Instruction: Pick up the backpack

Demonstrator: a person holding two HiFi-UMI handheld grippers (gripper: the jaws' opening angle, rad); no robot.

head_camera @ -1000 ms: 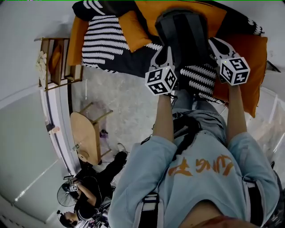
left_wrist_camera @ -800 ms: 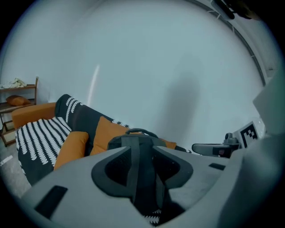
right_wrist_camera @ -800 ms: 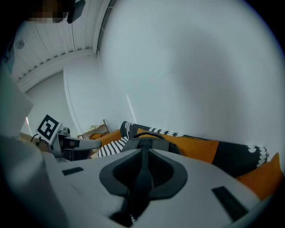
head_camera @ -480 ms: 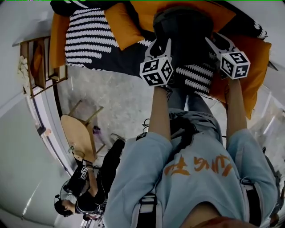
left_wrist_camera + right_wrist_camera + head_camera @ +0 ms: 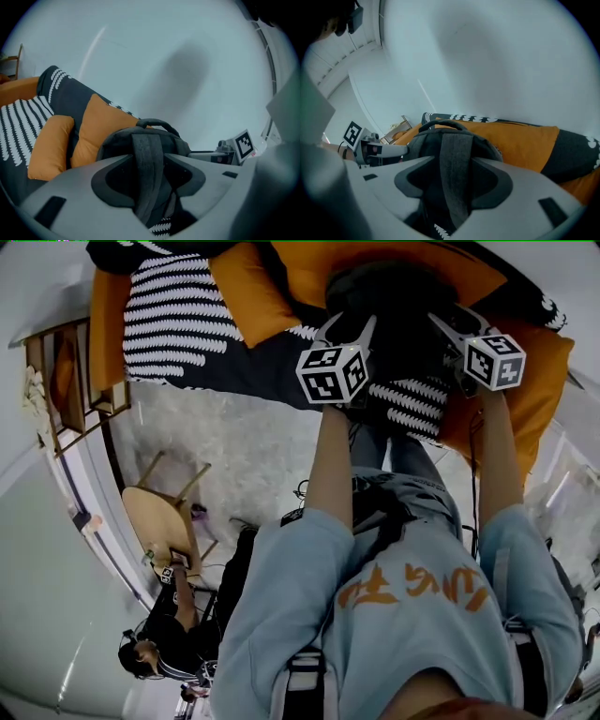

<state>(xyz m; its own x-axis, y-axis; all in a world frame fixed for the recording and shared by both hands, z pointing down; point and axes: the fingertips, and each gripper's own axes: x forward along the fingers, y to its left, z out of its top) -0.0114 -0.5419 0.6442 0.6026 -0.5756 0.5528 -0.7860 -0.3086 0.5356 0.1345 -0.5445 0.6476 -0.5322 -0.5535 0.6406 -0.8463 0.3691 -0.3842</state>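
The dark grey backpack (image 5: pixel 394 296) rests upright on the orange-cushioned sofa, its straps facing me. My left gripper (image 5: pixel 352 330) is at the backpack's left side. Its jaws are opening, and the left shoulder strap (image 5: pixel 147 168) runs loose through the gap between them. My right gripper (image 5: pixel 448 326) is at the backpack's right side. Its jaws are opening too, around the right shoulder strap (image 5: pixel 454 168), and the pads stand off it. The top handle (image 5: pixel 157 124) arches over the backpack (image 5: pixel 450 136).
Orange cushions (image 5: pixel 248 292) and a black-and-white striped blanket (image 5: pixel 173 320) cover the sofa. A wooden rack (image 5: pixel 66 381) stands at the left, and a round wooden stool (image 5: pixel 159 521) on the floor. A person in black (image 5: pixel 178 634) crouches at the lower left.
Both grippers have moved away from me and down toward the sofa with the backpack. Their jaws have spread apart from the straps, and the backpack now rests on the cushions.
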